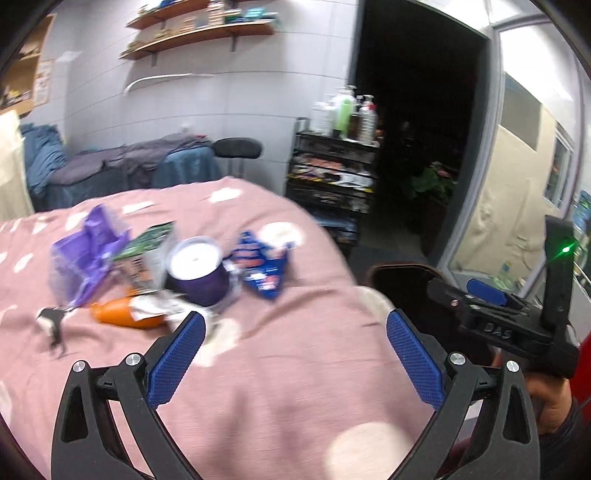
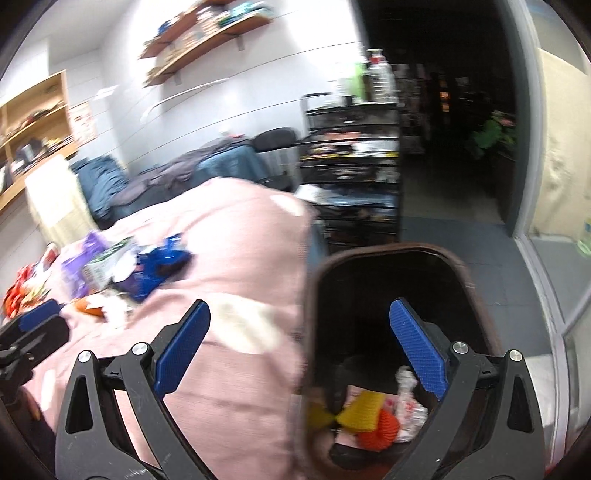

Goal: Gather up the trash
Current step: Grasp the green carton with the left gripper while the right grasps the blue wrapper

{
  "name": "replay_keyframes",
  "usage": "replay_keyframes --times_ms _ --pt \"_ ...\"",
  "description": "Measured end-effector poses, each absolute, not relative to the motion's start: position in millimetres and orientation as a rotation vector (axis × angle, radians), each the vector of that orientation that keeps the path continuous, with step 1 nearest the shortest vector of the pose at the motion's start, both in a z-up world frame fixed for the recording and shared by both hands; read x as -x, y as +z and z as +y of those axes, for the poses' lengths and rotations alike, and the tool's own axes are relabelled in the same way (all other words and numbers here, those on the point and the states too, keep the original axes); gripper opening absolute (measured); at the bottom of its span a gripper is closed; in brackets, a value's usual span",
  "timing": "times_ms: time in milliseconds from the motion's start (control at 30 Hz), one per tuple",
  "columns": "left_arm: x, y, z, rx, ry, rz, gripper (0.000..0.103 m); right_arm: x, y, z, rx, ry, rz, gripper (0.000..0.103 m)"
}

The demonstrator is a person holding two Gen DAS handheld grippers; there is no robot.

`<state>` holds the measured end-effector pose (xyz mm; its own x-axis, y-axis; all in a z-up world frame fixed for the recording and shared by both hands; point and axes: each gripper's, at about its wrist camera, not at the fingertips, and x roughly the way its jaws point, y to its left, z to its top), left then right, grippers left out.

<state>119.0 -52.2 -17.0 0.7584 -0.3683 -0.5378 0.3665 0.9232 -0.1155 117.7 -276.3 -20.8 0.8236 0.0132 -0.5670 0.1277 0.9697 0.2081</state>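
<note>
Trash lies on a pink bed cover: a purple wrapper, a green packet, a purple cup with a white lid, a blue wrapper and an orange wrapper. My left gripper is open and empty, short of the pile. My right gripper is open and empty above the edge of a dark bin beside the bed. The bin holds yellow, orange and white trash. The pile shows at the left of the right wrist view.
A black drawer cart with bottles on top stands past the bed by a dark doorway. A black stool and blue-grey bedding lie along the far wall. Wall shelves hang above. A glass door is on the right.
</note>
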Motion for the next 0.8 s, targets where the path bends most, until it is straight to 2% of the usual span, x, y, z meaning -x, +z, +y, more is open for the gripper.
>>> replay_keyframes --times_ms 367,733,800 --pt "-146.3 -27.6 23.4 0.103 -0.269 0.654 0.096 -165.7 -16.6 -211.4 -0.182 0.141 0.688 0.096" --pt "-208.3 -31.2 36.0 0.061 -0.234 0.718 0.089 -229.6 -26.2 -170.9 -0.193 0.273 0.843 0.096" --pt "-221.4 -32.6 39.1 0.062 -0.218 0.731 0.088 -239.0 -28.5 -166.0 -0.199 0.287 0.861 0.092"
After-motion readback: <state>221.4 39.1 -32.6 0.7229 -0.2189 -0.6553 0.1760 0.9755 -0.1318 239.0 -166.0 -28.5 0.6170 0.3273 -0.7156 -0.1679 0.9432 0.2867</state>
